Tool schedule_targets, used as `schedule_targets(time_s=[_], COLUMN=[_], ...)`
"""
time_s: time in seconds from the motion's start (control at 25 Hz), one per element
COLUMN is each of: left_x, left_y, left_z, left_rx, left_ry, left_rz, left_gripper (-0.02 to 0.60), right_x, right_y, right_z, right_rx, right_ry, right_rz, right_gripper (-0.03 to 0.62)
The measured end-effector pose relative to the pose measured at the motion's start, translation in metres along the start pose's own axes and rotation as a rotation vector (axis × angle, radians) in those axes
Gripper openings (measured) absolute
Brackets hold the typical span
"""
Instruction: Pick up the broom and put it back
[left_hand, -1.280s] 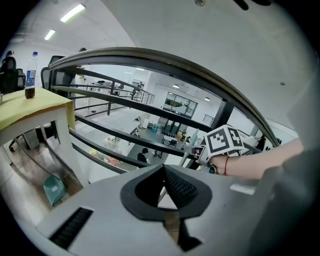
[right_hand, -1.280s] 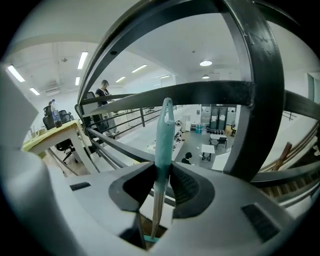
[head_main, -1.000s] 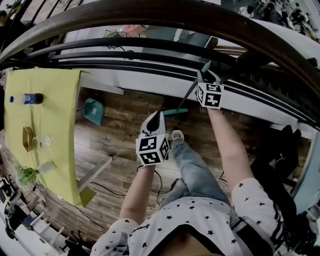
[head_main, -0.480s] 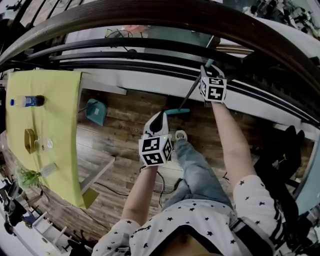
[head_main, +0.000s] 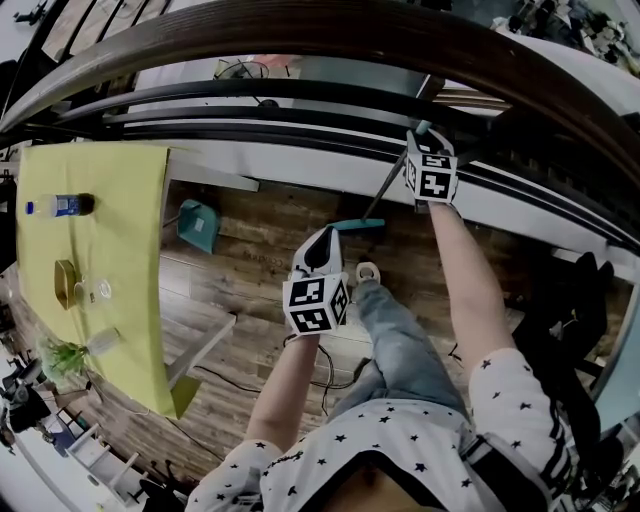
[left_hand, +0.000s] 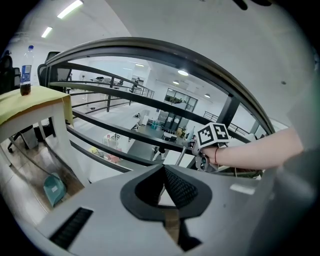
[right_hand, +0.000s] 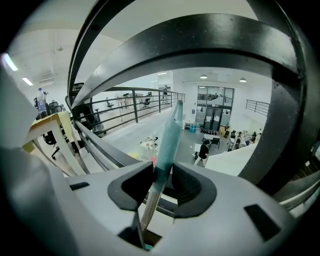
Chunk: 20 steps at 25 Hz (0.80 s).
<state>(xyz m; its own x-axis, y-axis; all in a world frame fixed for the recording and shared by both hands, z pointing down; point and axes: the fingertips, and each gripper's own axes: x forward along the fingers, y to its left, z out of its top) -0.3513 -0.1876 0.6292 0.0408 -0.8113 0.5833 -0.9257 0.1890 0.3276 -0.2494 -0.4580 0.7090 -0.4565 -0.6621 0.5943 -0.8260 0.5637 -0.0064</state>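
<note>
The broom stands slanted against the railing, its teal head (head_main: 358, 225) on the wooden floor and its thin handle (head_main: 385, 185) running up to my right gripper (head_main: 421, 133). In the right gripper view the teal grip of the handle (right_hand: 168, 135) passes between the pads of the right gripper (right_hand: 162, 175). Those jaws are opening, with the handle still between them and no firm squeeze showing. My left gripper (head_main: 320, 238) hangs lower over the floor, apart from the broom. Its tips meet in the left gripper view (left_hand: 163, 169) and hold nothing.
A dark curved railing (head_main: 300, 100) runs across right behind the broom. A teal dustpan (head_main: 195, 222) lies on the floor to the left. Beside it stands a table under a yellow cloth (head_main: 125, 260) with a bottle (head_main: 62, 205). The person's shoe (head_main: 366, 270) is below the broom head.
The right gripper has shifted slightly right and toward the railing along with the handle's top. The left gripper has stayed about where it was.
</note>
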Motion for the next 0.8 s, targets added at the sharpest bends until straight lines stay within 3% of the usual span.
schedule_targets(time_s=[0.48, 0.8], left_x=[-0.011, -0.023], left_y=[0.006, 0.0], left_z=[0.005, 0.005], left_rx=[-0.021, -0.026], left_ry=[-0.019, -0.035], left_rz=[0.009, 0.014], left_gripper=[0.012, 0.012], right_x=[-0.003, -0.025], right_y=[0.013, 0.01], right_z=[-0.003, -0.006], right_rx=[0.017, 0.035], right_ry=[0.018, 0.012], right_rz=[0.032, 0.018], right_gripper=[0.193, 0.198])
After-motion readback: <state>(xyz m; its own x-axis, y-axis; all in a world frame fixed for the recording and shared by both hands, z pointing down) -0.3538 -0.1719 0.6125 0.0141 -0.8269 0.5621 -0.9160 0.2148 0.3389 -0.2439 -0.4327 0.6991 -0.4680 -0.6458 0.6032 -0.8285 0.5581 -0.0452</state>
